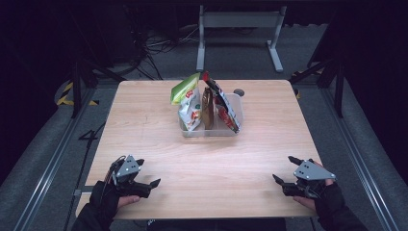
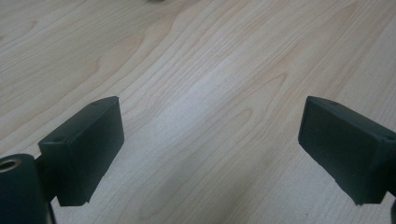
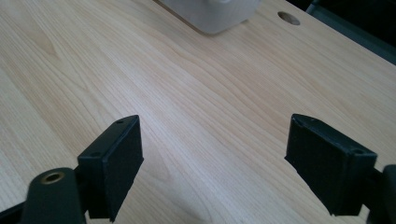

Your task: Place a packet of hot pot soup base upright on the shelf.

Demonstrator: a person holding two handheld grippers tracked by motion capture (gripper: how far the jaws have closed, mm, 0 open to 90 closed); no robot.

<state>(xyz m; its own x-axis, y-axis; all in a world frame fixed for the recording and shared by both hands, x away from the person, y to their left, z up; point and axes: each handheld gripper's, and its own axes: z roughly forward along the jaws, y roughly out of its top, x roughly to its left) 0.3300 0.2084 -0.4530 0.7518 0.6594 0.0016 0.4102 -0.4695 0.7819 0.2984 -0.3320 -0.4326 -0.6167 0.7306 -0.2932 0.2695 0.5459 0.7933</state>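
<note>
Left gripper [image 1: 148, 172] at the light wooden table's [image 1: 144, 125] near-left corner, right gripper [image 1: 286, 169] at near-right corner; both jaws spread, holding nothing. Clear plastic bin [image 1: 238, 103] with three snack pouches [image 1: 191, 103] stands mid-table toward the far edge, well apart from both.

Table [image 1: 144, 125]: holds everything; grippers at its near edge, bin toward the far side.
Bin [image 1: 238, 103]: near the middle of the far half, well apart from both grippers.
Left bag [image 1: 188, 101]: upright in the bin's left part.
Middle bag [image 1: 207, 108]: upright in the bin, between the other two.
Right bag [image 1: 222, 103]: in the bin's right part, leaning, possibly against the wall.
Hole [image 1: 238, 92]: in the tabletop, just behind the bin.
Left gripper [image 1: 146, 173]: near-left corner, jaws apart.
Right gripper [image 1: 285, 169]: near-right corner, jaws apart.
Frame [image 1: 238, 29]: on the floor behind the table.
</note>
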